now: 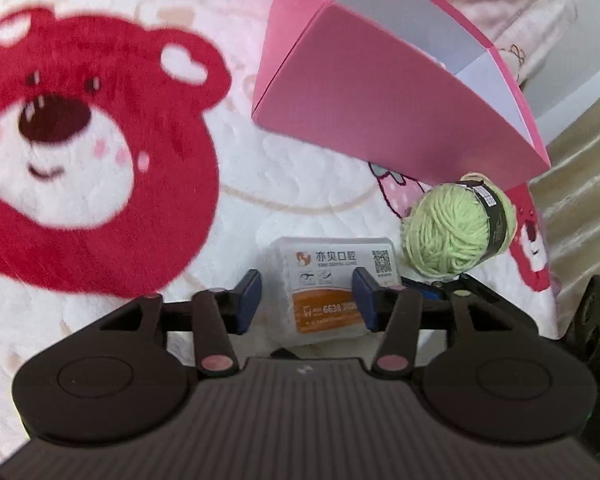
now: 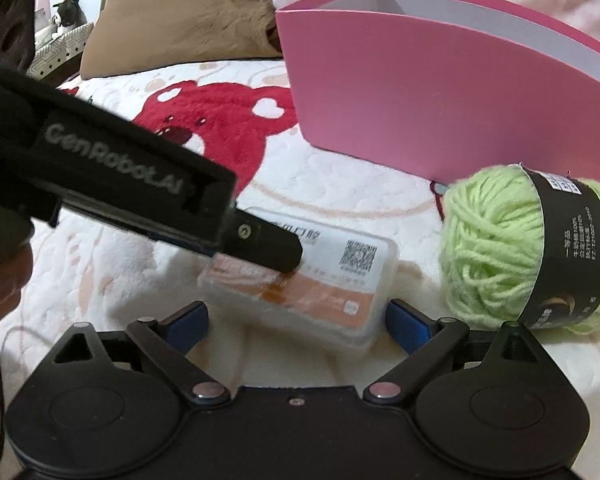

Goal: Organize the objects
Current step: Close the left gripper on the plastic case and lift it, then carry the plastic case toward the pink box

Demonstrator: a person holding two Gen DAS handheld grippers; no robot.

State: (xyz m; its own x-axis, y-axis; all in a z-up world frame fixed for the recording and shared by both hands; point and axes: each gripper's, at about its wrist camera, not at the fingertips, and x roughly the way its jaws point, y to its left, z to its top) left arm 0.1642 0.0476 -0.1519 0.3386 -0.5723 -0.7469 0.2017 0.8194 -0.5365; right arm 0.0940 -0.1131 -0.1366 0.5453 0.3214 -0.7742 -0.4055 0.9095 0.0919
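Between the blue pads of the left gripper (image 1: pixel 306 300) lay a clear plastic box (image 1: pixel 332 288) with a white and orange printed label; the jaws stood partly open on either side of it, and whether the pads (image 1: pixel 247 300) actually pressed its sides could not be told. On the right wrist view the right gripper (image 2: pixel 296 322) was spread wide, its fingers flanking the near end of the same box (image 2: pixel 324 280) without touching it, holding nothing. The left gripper's black body (image 2: pixel 112 184) reached in from the left over the box's label. Just to the right of the box rested a ball of light green yarn (image 2: pixel 496 248) wrapped in a black paper band. Everything sat on a white fleece blanket (image 1: pixel 300 184) printed with a large red bear face (image 1: pixel 80 152). Beyond the yarn stood an open pink cardboard box (image 2: pixel 440 96) with a pale inside, and farther back a brown pillow (image 2: pixel 180 20).
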